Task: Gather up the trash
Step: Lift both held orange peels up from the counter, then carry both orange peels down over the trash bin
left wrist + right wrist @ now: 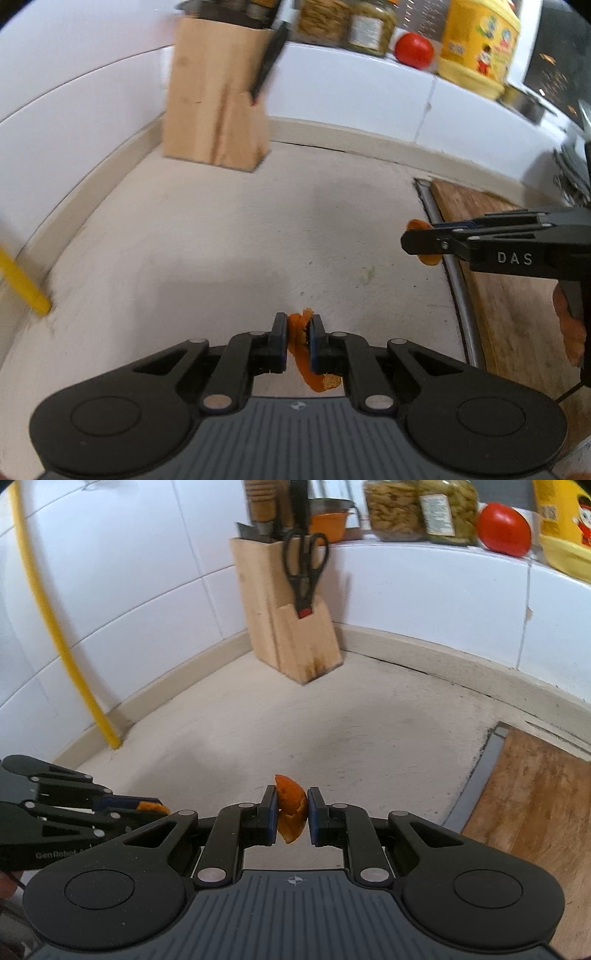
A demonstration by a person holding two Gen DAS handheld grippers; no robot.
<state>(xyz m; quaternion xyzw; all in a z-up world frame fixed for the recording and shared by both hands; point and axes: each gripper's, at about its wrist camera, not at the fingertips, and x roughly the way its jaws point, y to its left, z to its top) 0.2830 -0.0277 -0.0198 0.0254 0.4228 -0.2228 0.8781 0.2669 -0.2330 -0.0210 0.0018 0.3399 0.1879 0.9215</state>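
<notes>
Between the pads of my left gripper (298,341) sits a thin strip of orange peel (301,354), jaws closed almost fully on it, the loose tail hanging below the fingertips and curling toward the camera. Left claw: nearly shut, holding peel. Right gripper (291,814) is closed partway on a thicker, curved chunk of orange peel (291,808), pads pressing its two faces. Both pieces are up off the pale countertop (332,731), well in front of the wooden knife block (291,635) in the far corner.

Handling judgement: peel is very light, limp in the thin strip, somewhat springy in the curved chunk. The rind side looks waxy, so it may slide; the pith side should bite better. Thin strip may tear if tugged; best held across its width near the middle, as now. The curved chunk wants a grip across its faces, not its edges.

One more orange scrap (570,332) shows near right on the wooden cutting board (517,295), partly hidden by the right gripper.
</notes>
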